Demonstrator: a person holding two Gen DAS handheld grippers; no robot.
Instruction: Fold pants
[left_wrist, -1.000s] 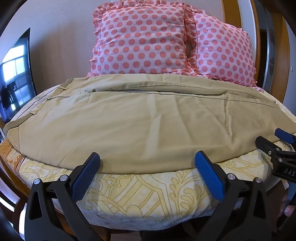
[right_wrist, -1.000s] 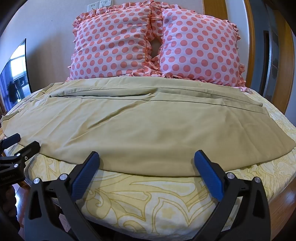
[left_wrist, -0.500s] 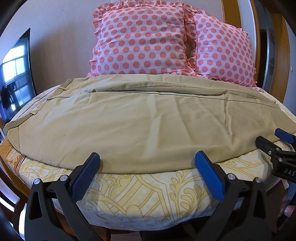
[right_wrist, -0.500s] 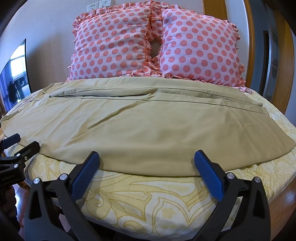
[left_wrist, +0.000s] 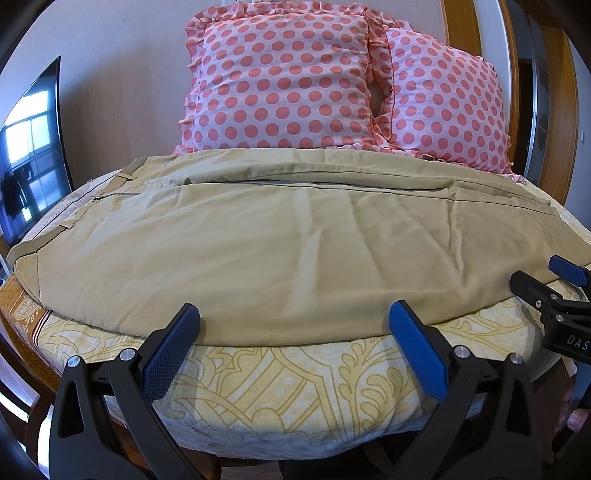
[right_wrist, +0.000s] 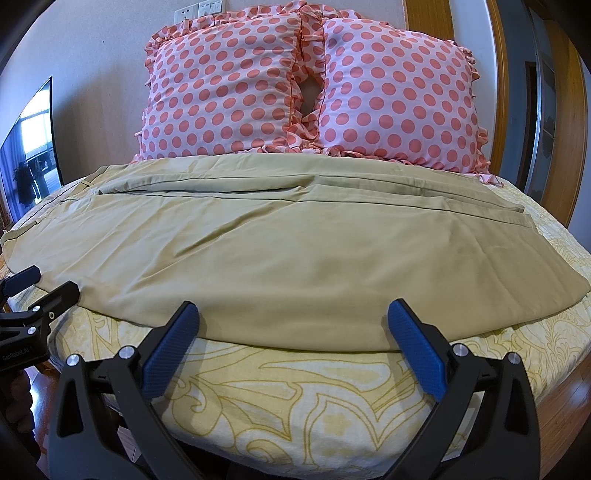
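Observation:
Khaki pants (left_wrist: 280, 236) lie spread flat across the bed, waistband at the left and leg ends at the right; they also show in the right wrist view (right_wrist: 280, 258). My left gripper (left_wrist: 295, 325) is open and empty, its blue pads just short of the pants' near edge. My right gripper (right_wrist: 293, 325) is open and empty at the same near edge, further right. The right gripper shows at the right edge of the left wrist view (left_wrist: 535, 275). The left gripper shows at the left edge of the right wrist view (right_wrist: 40, 282).
The bed has a yellow patterned sheet (left_wrist: 288, 384) with a rounded front edge. Two pink polka-dot pillows (right_wrist: 229, 92) (right_wrist: 399, 99) stand behind the pants against the wall. A dark TV screen (left_wrist: 33, 147) is at the left. A wooden door frame (right_wrist: 557, 110) is at the right.

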